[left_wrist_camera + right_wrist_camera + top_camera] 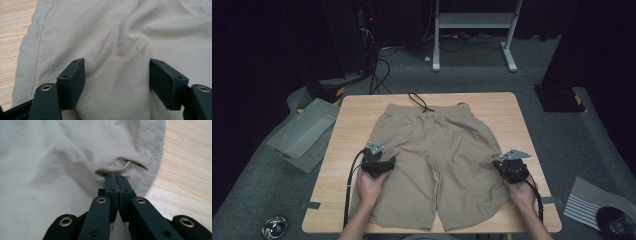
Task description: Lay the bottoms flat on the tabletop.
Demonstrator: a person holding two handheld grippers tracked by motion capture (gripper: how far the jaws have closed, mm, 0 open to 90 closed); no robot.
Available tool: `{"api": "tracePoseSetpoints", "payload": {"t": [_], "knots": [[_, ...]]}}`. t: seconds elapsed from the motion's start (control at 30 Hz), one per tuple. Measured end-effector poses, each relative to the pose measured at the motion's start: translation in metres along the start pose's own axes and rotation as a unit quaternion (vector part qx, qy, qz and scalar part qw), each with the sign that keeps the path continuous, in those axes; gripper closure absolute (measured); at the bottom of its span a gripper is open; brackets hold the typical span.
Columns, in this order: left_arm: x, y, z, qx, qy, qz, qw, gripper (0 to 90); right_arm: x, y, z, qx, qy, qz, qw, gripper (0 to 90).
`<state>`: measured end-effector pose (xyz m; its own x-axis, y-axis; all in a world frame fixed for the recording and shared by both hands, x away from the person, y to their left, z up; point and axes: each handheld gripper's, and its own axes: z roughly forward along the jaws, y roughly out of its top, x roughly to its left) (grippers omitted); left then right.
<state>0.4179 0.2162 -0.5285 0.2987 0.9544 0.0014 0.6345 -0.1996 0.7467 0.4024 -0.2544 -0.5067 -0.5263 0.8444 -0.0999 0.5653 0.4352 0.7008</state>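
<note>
Lying flat on the middle of your desk point(512, 107), one pair of beige shorts point(437, 145) leaves bare wood at both sides. Your left gripper point(116, 75) stands wide open over the cloth. Your right gripper point(116, 180) is closed, its tips at a fold near the shorts' edge.

Black two-fingered grippers point(378, 165) with brass rivets, grey three-cornered top plates, trailing black cables; bare forearms.
</note>
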Motion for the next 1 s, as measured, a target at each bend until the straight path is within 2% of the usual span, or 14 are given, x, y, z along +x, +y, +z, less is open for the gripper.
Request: {"api": "tracePoseSetpoints", "payload": {"t": [0.07, 0.13, 0.27, 0.33, 0.4, 0.47, 0.57, 0.6, 0.7, 0.8, 0.9, 0.97, 1.0], "knots": [[0.0, 0.0, 0.0, 0.0, 0.0, 0.0, 1.0, 30.6, 0.005, -0.005, -0.017, -0.009, 0.002, 0.002, 1.0, 86.8], [0.0, 0.0, 0.0, 0.0, 0.001, 0.0, 1.0, 30.6, 0.009, -0.014, -0.032, -0.012, 0.007, 0.01, 0.9999, 81.6], [0.0, 0.0, 0.0, 0.001, 0.001, 0.001, 1.0, 30.5, 0.012, -0.04, -0.045, 0.021, -0.017, 0.01, 0.9996, 65.8], [0.0, 0.0, 0.0, 0.001, 0.001, 0.001, 1.0, 30.5, 0.009, -0.05, -0.053, 0.012, -0.014, 0.028, 0.9994, 62.8], [0.0, 0.0, 0.0, 0.001, 0.001, 0.001, 1.0, 30.5, 0.01, -0.056, -0.058, 0.01, -0.003, 0.039, 0.9992, 63.4], [0.0, 0.0, 0.0, 0.001, 0.001, 0.002, 1.0, 30.5, 0.014, -0.06, -0.055, 0.03, 0.005, 0.022, 0.9993, 70.2], [0.0, 0.0, -0.001, 0.001, 0.002, 0.002, 1.0, 30.5, 0.012, -0.06, -0.056, 0.036, 0.004, 0.005, 0.9993, 86.2], [0.0, 0.0, -0.001, 0.001, 0.002, 0.002, 1.0, 30.5, 0.01, -0.06, -0.056, 0.038, 0.005, 0.002, 0.9993, 87.9], [0.0, 0.0, -0.001, 0.001, 0.002, 0.002, 1.0, 30.4, 0.009, -0.06, -0.058, 0.041, 0.005, 0.003, 0.9992, 87.4], [0.0, 0.0, -0.001, 0.001, 0.002, 0.002, 1.0, 30.4, 0.008, -0.066, -0.066, 0.015, -0.002, 0.018, 0.9997, 69.5], [0.0, 0.0, -0.001, 0.001, 0.002, 0.002, 1.0, 30.4, 0.005, -0.072, -0.075, 0.008, 0.006, 0.041, 0.9991, 63.1], [0.0, 0.0, -0.001, 0.001, 0.002, 0.002, 1.0, 30.4, 0.003, -0.074, -0.076, 0.011, 0.021, 0.052, 0.9984, 63.4], [0.0, 0.0, -0.001, 0.001, 0.002, 0.002, 1.0, 30.4, 0.004, -0.073, -0.074, 0.016, 0.025, 0.049, 0.9984, 67.5]]}}
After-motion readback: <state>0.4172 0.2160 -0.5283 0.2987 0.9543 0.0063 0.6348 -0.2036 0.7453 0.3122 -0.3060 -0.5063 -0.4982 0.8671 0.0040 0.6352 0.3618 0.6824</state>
